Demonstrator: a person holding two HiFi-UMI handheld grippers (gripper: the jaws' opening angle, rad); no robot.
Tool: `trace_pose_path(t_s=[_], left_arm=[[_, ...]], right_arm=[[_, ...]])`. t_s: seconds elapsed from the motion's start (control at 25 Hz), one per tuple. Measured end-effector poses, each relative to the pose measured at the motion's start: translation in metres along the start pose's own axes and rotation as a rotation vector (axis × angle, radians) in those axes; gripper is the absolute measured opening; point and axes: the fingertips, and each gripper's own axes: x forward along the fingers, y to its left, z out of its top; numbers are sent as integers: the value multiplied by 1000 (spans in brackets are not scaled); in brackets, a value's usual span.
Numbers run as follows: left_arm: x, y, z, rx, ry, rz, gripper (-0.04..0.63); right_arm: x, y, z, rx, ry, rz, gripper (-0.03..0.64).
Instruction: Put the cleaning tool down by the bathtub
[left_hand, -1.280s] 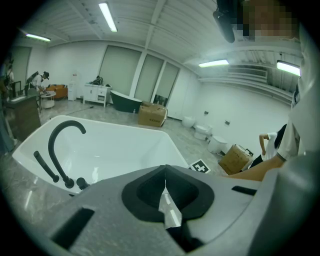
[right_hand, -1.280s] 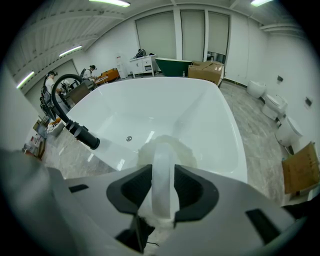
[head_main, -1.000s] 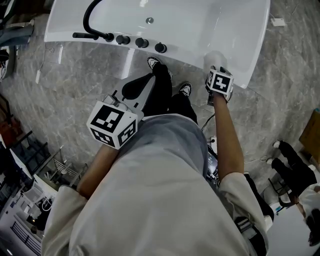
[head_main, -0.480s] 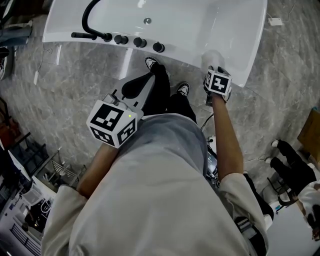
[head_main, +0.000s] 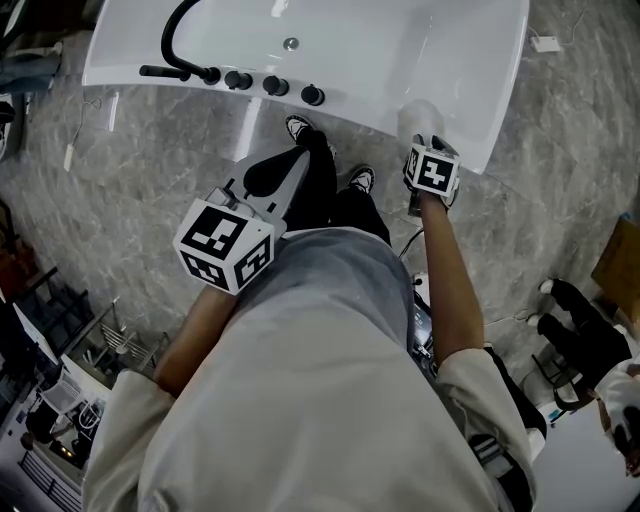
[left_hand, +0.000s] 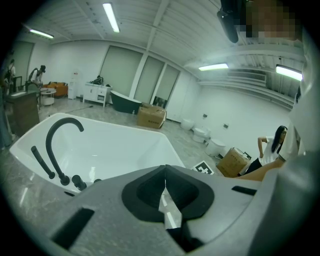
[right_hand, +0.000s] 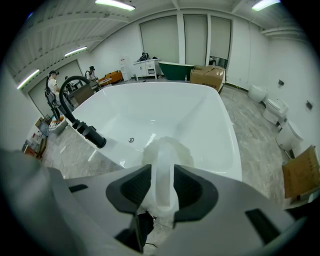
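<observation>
The white bathtub (head_main: 470, 120) lies across the top of the head view, with a black arched faucet (head_main: 182, 35) and black knobs (head_main: 268, 86) on its near rim. My right gripper (head_main: 425, 140) is at the tub's near right corner, shut on the cleaning tool (head_main: 420, 115), a white fluffy head on a pale translucent handle. In the right gripper view the cleaning tool's handle (right_hand: 162, 167) stands upright between the jaws of the right gripper (right_hand: 162, 187), over the tub rim (right_hand: 227, 167). My left gripper (head_main: 272, 178) hangs by my legs, its jaws shut on nothing; in its own view the left gripper (left_hand: 165, 187) points toward the tub (left_hand: 115, 150).
My shoes (head_main: 300, 128) stand on the grey marble floor right in front of the tub. A metal rack (head_main: 110, 340) is at lower left, a cardboard box (head_main: 622, 262) and another person's legs (head_main: 585, 330) at right. A small white object (head_main: 547, 43) lies beyond the tub.
The head view has slid slightly; both grippers keep their places relative to the tub, the right one still holding the tool.
</observation>
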Motion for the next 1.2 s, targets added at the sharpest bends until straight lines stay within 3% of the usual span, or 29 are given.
trace_pose_path(t_s=[1.2], left_arm=[[12,-18,5,-9,-28,-15,9]], right_arm=[[-84,7,51,15,-211,140,107]])
